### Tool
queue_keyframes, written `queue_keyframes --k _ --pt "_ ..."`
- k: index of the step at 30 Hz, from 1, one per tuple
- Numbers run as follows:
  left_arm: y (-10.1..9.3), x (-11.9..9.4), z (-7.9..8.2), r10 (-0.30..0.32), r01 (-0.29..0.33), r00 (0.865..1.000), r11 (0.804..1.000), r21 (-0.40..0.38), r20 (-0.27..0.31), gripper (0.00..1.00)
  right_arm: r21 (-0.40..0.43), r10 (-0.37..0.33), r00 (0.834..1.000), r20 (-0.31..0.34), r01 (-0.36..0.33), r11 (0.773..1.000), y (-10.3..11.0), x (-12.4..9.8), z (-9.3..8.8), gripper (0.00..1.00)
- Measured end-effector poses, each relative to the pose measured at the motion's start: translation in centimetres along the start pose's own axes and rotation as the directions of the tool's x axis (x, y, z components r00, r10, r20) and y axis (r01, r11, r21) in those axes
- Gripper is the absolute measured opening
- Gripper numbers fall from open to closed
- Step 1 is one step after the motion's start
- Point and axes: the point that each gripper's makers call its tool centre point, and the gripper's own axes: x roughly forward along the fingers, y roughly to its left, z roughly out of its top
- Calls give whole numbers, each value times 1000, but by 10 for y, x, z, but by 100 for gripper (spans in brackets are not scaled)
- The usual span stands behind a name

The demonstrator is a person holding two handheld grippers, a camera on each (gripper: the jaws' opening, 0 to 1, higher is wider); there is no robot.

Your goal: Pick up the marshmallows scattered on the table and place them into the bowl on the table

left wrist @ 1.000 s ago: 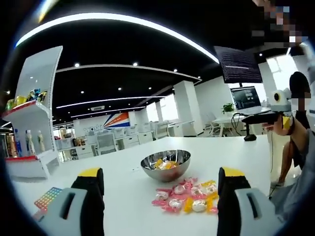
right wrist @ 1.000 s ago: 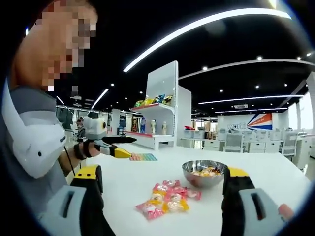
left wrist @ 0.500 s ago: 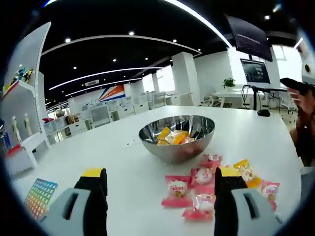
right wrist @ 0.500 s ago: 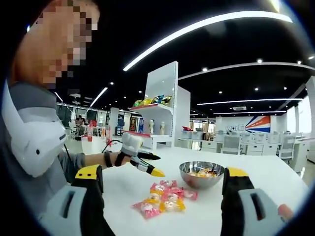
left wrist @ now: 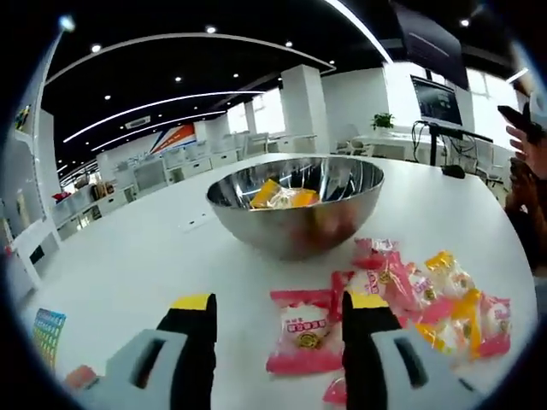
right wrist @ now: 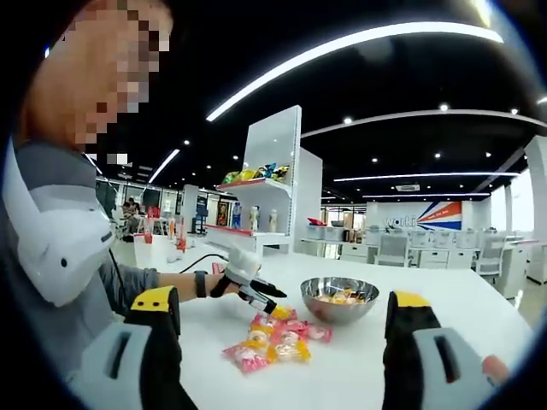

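My left gripper (left wrist: 278,320) is low over the white table (left wrist: 128,265), jaws spread either side of a pink marshmallow packet (left wrist: 303,329), closer to the steel bowl (left wrist: 295,205) than half a second ago. My right gripper (right wrist: 278,320) hangs back, jaws wide and empty, with bare tabletop ahead of it. The marshmallows (right wrist: 269,342) lie heaped just beside the bowl.

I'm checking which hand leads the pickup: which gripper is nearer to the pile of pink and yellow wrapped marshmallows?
Left. The left gripper is down at the pink and yellow wrapped marshmallows, its jaws astride a pink packet. The right gripper is held back, apart from them.
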Motion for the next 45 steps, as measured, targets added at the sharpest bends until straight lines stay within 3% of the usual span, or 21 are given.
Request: queue_keyframes --k 3,11,18,26,34,45 --pt "0 4 -9 -19 19 999 1000 10 -30 48 1 4 1000 -2 -4 1000 1 2 -1 94" --pt "5 3 -13 -15 16 999 1000 18 -42 40 -11 3 1000 -24 -3 1000 2 6 -8 93" --pt "-1 11 -12 -46 46 999 996 71 -1 34 -12 -1 1000 -23 1 1000 2 4 -7 92" --pt "-5 9 -12 -42 39 999 992 118 20 26 -23 -11 999 -42 10 1000 -1 3 -11 91" --pt "-5 5 -13 -38 34 998 995 96 43 23 -33 -14 999 -52 12 999 -1 4 -14 91" --pt "-4 -8 -8 -4 -3 999 986 167 44 23 -45 -20 998 -58 17 999 -1 1 -16 90"
